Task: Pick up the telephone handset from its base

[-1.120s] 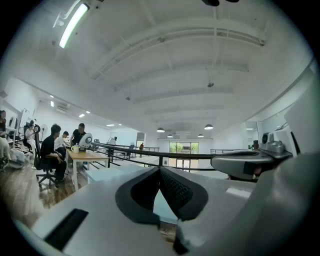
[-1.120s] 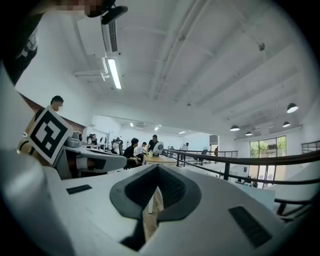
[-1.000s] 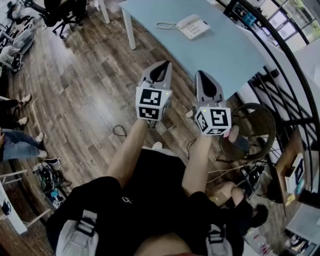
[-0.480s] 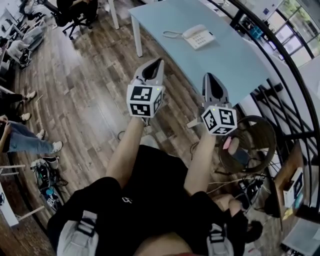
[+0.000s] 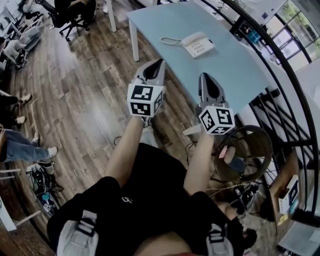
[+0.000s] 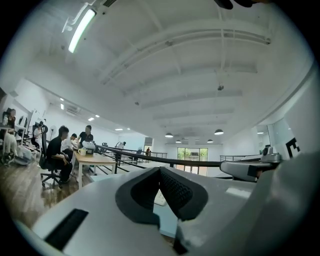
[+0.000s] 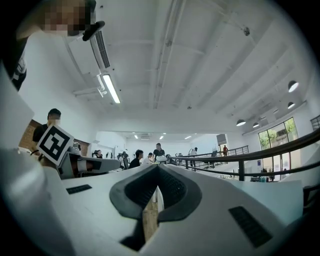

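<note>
A white telephone [image 5: 196, 44] lies on the light blue table [image 5: 225, 65] in the head view, the handset [image 5: 191, 38] resting on its base and a cord trailing to the left. My left gripper [image 5: 159, 62] hangs over the wooden floor just short of the table's near edge, jaws shut with nothing between them [image 6: 160, 169]. To its right, my right gripper [image 5: 205, 75] points toward the table's edge, also shut and empty [image 7: 158, 166]. Both are held level and well short of the telephone.
A white table leg [image 5: 134, 41] stands just beyond the left gripper. A round wire basket [image 5: 247, 145] and a black railing [image 5: 285, 75] are at the right. Office chairs [image 5: 75, 15] and seated people's legs [image 5: 17, 145] are at the left. A cable [image 5: 119, 141] loops on the floor.
Both grippers have moved forward toward the table with the person, and the telephone now sits nearer in the head view. Both pairs of jaws stay shut.
</note>
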Motion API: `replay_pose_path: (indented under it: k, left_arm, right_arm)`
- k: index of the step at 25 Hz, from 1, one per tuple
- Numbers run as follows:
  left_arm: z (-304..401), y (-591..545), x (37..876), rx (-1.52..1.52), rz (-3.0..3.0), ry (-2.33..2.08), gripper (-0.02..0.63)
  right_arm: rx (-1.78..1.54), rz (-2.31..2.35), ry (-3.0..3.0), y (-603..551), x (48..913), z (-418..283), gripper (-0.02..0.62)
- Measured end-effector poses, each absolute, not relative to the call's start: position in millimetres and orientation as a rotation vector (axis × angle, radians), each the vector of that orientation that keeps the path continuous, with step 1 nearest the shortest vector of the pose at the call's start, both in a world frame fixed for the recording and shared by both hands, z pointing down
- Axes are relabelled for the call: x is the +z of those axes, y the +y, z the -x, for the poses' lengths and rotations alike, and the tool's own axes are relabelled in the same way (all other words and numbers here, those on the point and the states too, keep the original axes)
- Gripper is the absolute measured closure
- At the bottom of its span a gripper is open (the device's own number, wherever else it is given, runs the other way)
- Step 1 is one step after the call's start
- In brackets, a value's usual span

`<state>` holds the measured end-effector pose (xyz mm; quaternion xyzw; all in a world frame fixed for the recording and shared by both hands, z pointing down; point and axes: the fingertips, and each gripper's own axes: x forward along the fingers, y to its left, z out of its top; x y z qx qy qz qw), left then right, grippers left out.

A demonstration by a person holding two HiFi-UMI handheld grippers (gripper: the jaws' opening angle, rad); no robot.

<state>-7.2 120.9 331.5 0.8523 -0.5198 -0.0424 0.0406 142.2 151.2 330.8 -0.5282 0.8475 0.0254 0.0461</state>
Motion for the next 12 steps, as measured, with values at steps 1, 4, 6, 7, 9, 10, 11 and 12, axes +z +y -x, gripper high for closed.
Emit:
replay_pose_path:
  k: [1,4,6,7,9,10,11,12]
  left_arm:
    - [6,109,335,-0.139,-2.598,-1.581,0.606]
    - [-3,65,348,-0.127,-2.595,-1.534,0.606]
    - [-11,31,355,-0.099,-2.616,-1.501,0.606]
    - [-13,14,357,-0.092,-2.619,-1.486,0.606]
    - [-14,-19,361,-0.084,-2.608,-1.463,0.606]
    - [-14,-36,364,-0.073,-2.599,-1.453,0.606]
    - [-15,-53,368,-0.06,-2.591,-1.441,0.606]
    - [-17,-71,373,-0.044,-2.587,-1.426,0.606]
  right_arm:
    - [0.096,1.634,2.604,141,334,-143,0.601]
    - [0.11,1.694,2.604,101,342,-154,0.6]
    - [0.078,1.728,2.565,68,347,-161,0.601]
    - [0.06,1.743,2.553,52,351,-163,0.601]
    - [0.025,1.754,2.558,24,358,-159,0.601]
    - [0.006,1.754,2.568,9,362,-156,0.601]
    - [-0.014,1.758,2.575,-6,367,-154,0.6]
    - [-0.035,1.766,2.574,-23,371,-154,0.601]
